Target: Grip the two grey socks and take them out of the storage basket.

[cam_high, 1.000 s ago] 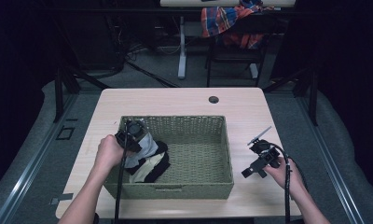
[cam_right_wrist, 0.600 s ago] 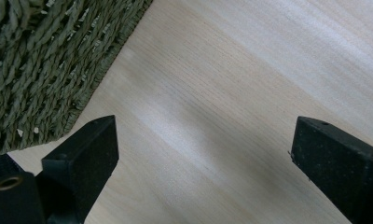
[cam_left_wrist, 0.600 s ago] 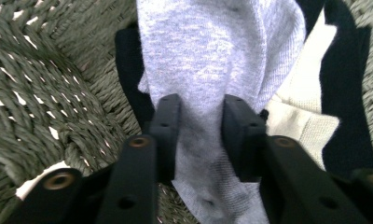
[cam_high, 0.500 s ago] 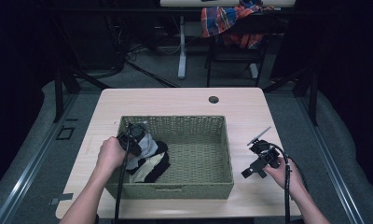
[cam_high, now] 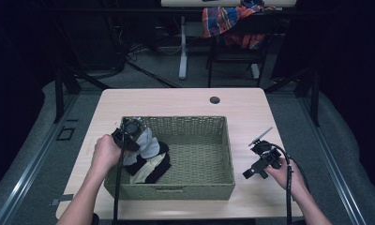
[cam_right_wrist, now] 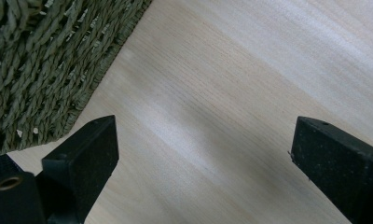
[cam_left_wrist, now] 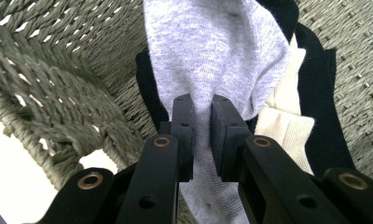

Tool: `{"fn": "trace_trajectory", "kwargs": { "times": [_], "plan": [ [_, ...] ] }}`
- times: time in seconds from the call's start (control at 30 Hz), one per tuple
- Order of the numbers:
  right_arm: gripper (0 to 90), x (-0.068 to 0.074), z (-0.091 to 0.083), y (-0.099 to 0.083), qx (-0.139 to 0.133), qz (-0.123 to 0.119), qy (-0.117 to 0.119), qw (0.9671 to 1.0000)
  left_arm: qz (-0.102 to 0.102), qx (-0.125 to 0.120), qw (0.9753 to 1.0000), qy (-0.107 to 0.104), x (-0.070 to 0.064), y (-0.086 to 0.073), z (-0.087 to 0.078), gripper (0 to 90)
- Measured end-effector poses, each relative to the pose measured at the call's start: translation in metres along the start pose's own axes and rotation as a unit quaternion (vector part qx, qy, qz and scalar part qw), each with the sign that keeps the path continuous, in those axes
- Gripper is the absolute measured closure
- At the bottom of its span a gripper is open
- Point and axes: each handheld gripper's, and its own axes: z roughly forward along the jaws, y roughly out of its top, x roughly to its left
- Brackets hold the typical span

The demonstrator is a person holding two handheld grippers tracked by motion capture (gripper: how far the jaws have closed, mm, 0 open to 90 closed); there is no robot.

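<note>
Person's left gripper (cam_high: 129, 133) lifts a grey sock (cam_high: 143, 145) inside a woven basket (cam_high: 199, 187); right gripper (cam_high: 258, 164) rests on the table (cam_high: 176, 101)

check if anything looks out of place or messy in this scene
Nothing looks damaged or spilled. The socks lie in a loose heap at the left end of the woven basket, unpaired: a black sock and a cream sock under the grey sock pinched by the left gripper. The right gripper hangs open over bare table.

We see the basket (cam_high: 195, 154) mid-table (cam_high: 176, 101), socks (cam_high: 146, 157) in its left end, left gripper (cam_left_wrist: 202, 122) over them, right gripper (cam_high: 263, 159) right of it
</note>
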Motion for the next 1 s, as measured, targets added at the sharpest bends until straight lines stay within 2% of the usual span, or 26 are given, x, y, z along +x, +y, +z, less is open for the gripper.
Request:
{"fn": "trace_trajectory", "kwargs": {
  "times": [0.17, 0.23, 0.43, 0.5, 0.6, 0.63, 0.7, 0.73, 0.77, 0.83, 0.9, 0.93, 0.97, 1.0],
  "plan": [
    [7.3, 0.000, 0.001, 0.000, -0.001, -0.001, 0.001, 1.0000, -0.006, -0.003, 1.0000, -0.004, 0.003, -0.002, 0.000, 80.9],
    [7.3, 0.000, 0.000, 0.000, 0.002, -0.002, 0.000, 1.0000, -0.006, -0.005, 0.9999, -0.011, 0.003, -0.002, 0.000, 80.9],
    [7.3, 0.000, 0.001, 0.000, 0.000, 0.000, 0.000, 1.0000, 0.000, -0.016, 0.9977, -0.066, -0.001, -0.001, 0.007, 79.0],
    [7.3, 0.000, 0.001, 0.000, 0.002, 0.000, 0.000, 1.0000, 0.008, -0.007, 0.9981, -0.061, -0.004, 0.000, 0.012, 78.6],
    [7.3, 0.000, 0.001, 0.000, 0.001, 0.000, -0.002, 1.0000, 0.015, 0.002, 0.9977, -0.066, -0.006, 0.002, 0.014, 78.5],
    [7.3, 0.001, 0.001, 0.000, -0.002, 0.002, 0.000, 1.0000, 0.015, 0.000, 0.9973, -0.071, -0.006, 0.002, 0.013, 78.6],
    [7.3, 0.001, 0.001, 0.000, -0.005, 0.005, 0.003, 1.0000, 0.013, -0.010, 0.9953, -0.095, -0.007, 0.001, 0.012, 79.0],
    [7.3, 0.000, 0.001, 0.000, -0.001, 0.002, 0.002, 1.0000, 0.016, -0.009, 0.9949, -0.099, -0.007, 0.001, 0.012, 79.5],
    [7.3, 0.000, 0.002, 0.000, -0.003, 0.004, 0.004, 1.0000, 0.018, -0.002, 0.9952, -0.096, -0.008, 0.001, 0.012, 79.4],
    [7.3, 0.002, 0.003, -0.001, -0.010, 0.011, 0.001, 0.9999, 0.024, 0.019, 0.9973, -0.066, -0.011, 0.002, 0.016, 74.8],
    [7.3, 0.002, 0.003, 0.000, -0.007, 0.008, 0.003, 0.9999, 0.019, 0.029, 0.9977, -0.058, -0.012, 0.002, 0.020, 69.3],
    [7.3, 0.001, 0.001, 0.000, 0.006, -0.003, -0.003, 1.0000, 0.013, 0.037, 0.9983, -0.044, -0.013, 0.002, 0.021, 64.5],
    [7.3, 0.000, 0.000, 0.000, 0.006, -0.004, -0.002, 1.0000, 0.013, 0.037, 0.9983, -0.044, -0.013, 0.002, 0.021, 62.0],
    [7.3, 0.000, 0.001, 0.000, 0.001, 0.001, 0.000, 1.0000, 0.012, 0.055, 0.9977, -0.038, -0.013, 0.002, 0.025, 59.6]
  ]
}}
